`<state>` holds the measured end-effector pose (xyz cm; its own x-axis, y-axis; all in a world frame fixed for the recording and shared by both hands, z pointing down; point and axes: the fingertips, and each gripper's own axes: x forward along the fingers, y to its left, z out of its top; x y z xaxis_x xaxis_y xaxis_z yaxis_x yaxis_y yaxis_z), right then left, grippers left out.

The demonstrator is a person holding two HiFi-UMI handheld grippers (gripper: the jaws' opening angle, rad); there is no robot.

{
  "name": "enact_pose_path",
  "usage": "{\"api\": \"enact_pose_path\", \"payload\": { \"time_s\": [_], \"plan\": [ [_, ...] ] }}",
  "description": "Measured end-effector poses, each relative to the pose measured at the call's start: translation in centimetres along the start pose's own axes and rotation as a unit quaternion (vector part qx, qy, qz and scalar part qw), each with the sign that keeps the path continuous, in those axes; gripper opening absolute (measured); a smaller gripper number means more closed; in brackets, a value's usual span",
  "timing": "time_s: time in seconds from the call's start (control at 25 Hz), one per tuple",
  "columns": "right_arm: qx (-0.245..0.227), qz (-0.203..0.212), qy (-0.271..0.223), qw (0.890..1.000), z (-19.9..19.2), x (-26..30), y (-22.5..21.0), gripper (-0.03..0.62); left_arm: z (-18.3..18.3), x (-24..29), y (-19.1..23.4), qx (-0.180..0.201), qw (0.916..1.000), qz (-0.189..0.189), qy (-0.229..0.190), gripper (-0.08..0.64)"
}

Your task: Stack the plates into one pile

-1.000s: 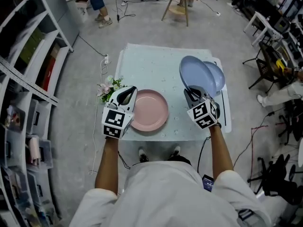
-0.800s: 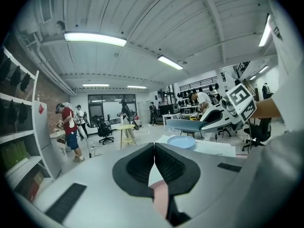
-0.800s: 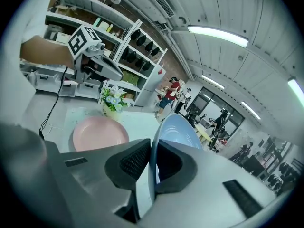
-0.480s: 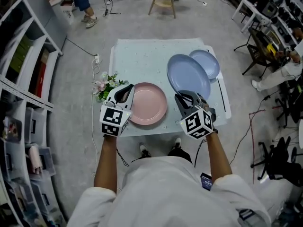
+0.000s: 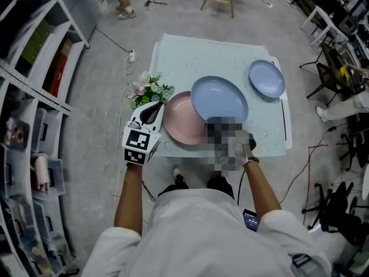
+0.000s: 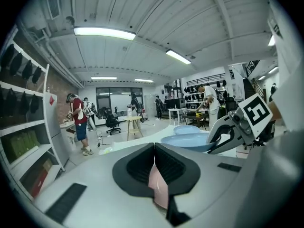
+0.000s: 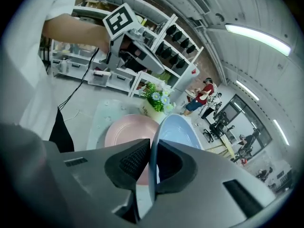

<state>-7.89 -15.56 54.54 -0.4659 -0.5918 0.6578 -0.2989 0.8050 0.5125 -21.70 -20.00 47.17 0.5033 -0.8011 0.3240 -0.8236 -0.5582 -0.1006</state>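
A pink plate [image 5: 177, 127] lies on the pale green table [image 5: 196, 56]. Over its right part hangs a large blue plate [image 5: 219, 98], which does not lie flat; my right gripper [image 5: 217, 123] is shut on its near rim. From the right gripper view the blue plate [image 7: 174, 127] runs edge-on between the pads, with the pink plate [image 7: 124, 133] below. A small blue plate [image 5: 266, 78] rests at the table's right. My left gripper [image 5: 153, 112] stands shut beside the pink plate's left rim, holding nothing; the pink plate [image 6: 158, 186] shows below its tips.
A pot of flowers [image 5: 148, 89] stands at the table's left edge, just beyond the left gripper. Shelving [image 5: 31, 85] lines the left side. A cable [image 5: 123, 85] trails on the floor beside the table, and chairs and stands crowd the right.
The right gripper has carried the large blue plate left and down, from beside the small blue plate to over the pink plate. The left gripper has shifted only a little.
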Motion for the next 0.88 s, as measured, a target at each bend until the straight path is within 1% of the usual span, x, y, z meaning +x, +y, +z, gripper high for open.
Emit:
{"api": "enact_pose_path", "payload": {
  "time_s": [0.24,0.52,0.64,0.76,0.88],
  "plan": [
    [-0.034,0.052,-0.001,0.998,1.0,3.5,4.3,0.052,-1.9,-1.7,1.1,-0.009,0.9997,0.017,0.013,0.02],
    [-0.075,0.088,-0.001,0.993,2.4,5.8,7.9,0.046,-3.3,-2.7,1.8,-0.015,0.9994,0.022,0.02,0.02],
    [-0.084,0.103,0.003,0.991,2.3,6.6,9.3,0.044,-3.8,-2.8,1.6,-0.016,0.9994,0.017,0.025,0.018],
    [-0.07,0.117,0.013,0.991,1.6,7.5,10.4,0.048,-4.2,-2.9,1.5,-0.016,0.9994,0.014,0.028,0.02],
    [-0.03,0.138,0.023,0.99,0.7,8.3,11.3,0.07,-4.4,-2.9,1.6,-0.017,0.9993,0.013,0.03,0.02]
  ]
}}
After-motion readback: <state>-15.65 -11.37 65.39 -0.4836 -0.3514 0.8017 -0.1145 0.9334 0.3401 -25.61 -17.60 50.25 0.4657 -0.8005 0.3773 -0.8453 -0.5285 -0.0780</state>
